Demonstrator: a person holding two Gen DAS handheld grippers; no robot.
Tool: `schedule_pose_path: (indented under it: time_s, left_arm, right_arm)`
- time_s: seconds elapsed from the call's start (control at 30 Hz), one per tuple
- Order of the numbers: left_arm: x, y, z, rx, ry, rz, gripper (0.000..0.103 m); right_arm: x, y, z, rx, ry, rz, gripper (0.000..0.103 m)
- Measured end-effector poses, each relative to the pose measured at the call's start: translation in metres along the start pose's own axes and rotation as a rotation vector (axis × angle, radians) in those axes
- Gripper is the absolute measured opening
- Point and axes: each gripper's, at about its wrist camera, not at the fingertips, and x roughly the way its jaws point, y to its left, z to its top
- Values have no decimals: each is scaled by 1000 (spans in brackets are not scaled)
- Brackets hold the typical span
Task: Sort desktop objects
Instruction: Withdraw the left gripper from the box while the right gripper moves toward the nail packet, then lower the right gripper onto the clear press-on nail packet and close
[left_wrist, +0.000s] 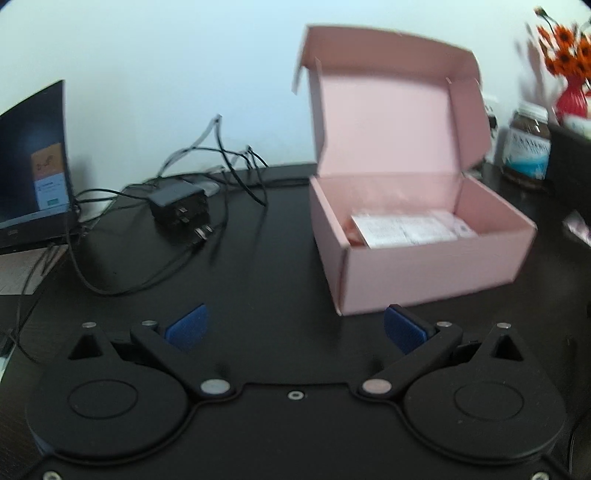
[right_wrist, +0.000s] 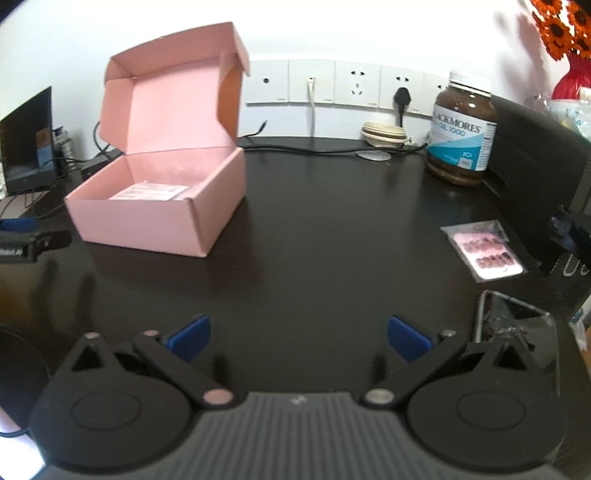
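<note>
Packet of pink press-on nails in clear plastic (right_wrist: 484, 249) lies flat, forward-right of right gripper (right_wrist: 298, 338); perhaps lengthwise away. Pink cardboard box (right_wrist: 162, 206) forward-left, lid up. Left gripper (left_wrist: 293, 328) farther. Both jaws wide, empty.

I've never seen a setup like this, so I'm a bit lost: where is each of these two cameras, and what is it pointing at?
Left wrist: on the left gripper, looking forward over its open blue fingers at the open pink box, a charger and a laptop.
Right wrist: on the right gripper, fingers open, facing the desk, wall sockets, a jar and a packet.
Shared: the box, laptop, jar and desk; the right view also catches the left gripper at its left edge.
</note>
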Motion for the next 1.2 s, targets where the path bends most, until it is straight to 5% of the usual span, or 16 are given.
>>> schedule_pose_path:
  time_s: [0.53,0.87,1.2]
  left_arm:
    - [4,4,-3,-55,49,67,103]
    - [6,8,-3,-84,64,79,103]
    - [9,11,-3,-105,84,76,103]
  right_arm:
    - [-9,-47,31,-154,-38,-96,102]
    - [11,-107,57,-110,-2,-196,102]
    - [44,-147,60,-34,84,-177,102]
